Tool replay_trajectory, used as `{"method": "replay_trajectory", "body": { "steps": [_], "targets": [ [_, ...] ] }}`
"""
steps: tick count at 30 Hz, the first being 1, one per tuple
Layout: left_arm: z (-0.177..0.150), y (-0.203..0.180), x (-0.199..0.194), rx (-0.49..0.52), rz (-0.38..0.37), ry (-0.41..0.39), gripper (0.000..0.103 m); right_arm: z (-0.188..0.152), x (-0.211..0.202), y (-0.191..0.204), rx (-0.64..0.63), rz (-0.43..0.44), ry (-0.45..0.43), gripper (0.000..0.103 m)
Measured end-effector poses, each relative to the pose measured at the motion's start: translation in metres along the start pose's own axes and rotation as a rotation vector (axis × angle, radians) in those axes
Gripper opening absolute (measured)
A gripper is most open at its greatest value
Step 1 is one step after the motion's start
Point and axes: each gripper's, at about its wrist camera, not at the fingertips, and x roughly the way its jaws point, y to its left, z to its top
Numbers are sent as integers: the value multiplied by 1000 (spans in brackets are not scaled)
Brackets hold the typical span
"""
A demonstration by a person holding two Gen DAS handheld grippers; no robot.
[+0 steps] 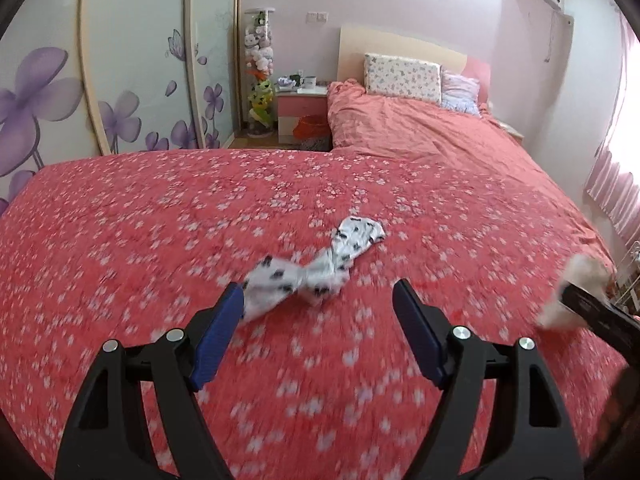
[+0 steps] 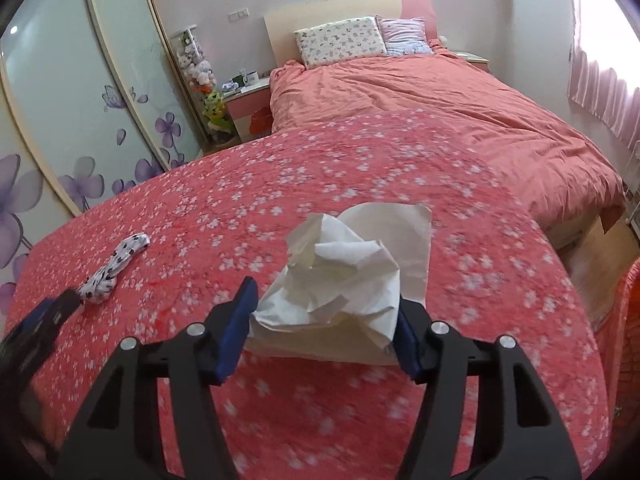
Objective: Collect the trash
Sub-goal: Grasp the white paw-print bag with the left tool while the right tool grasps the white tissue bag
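Crumpled tissue paper (image 2: 336, 276) sits clenched between the right gripper (image 2: 324, 316) jaws, lifted above the flowered bedspread (image 2: 320, 152), so the pickup looks done; next it needs carrying to a bin, which neither view clearly shows. Only the left wrist view shows the left gripper (image 1: 318, 300) jaws spread wide, empty, at the near end of a spotted sock (image 1: 320, 264) lying mid-bed. Pillows (image 2: 340, 40) lie beyond.
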Motion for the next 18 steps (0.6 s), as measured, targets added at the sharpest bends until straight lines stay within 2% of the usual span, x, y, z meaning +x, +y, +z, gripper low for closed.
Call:
{"method": "replay_trajectory", "body": {
  "steps": [5, 7, 11, 14, 15, 16, 18],
  "targets": [
    [7, 3, 30, -17, 23, 67, 75, -5, -15, -21, 12, 5, -12, 60],
    [8, 5, 38, -20, 25, 86, 71, -6, -18, -24, 9, 6, -14, 60],
    [11, 6, 54, -16, 3, 139, 64, -11, -19, -28, 0, 13, -12, 60],
    [15, 5, 58, -5, -20, 141, 62, -14, -18, -29, -11, 12, -7, 60],
    [16, 3, 59, 8, -35, 145, 54, -14, -18, -30, -10, 14, -4, 60],
    [16, 0, 60, 25, -34, 145, 52, -16, -18, -30, -8, 15, -3, 60],
    [17, -5, 60, 47, -54, 145, 31, -17, -19, -32, -5, 16, -2, 60]
  ]
}}
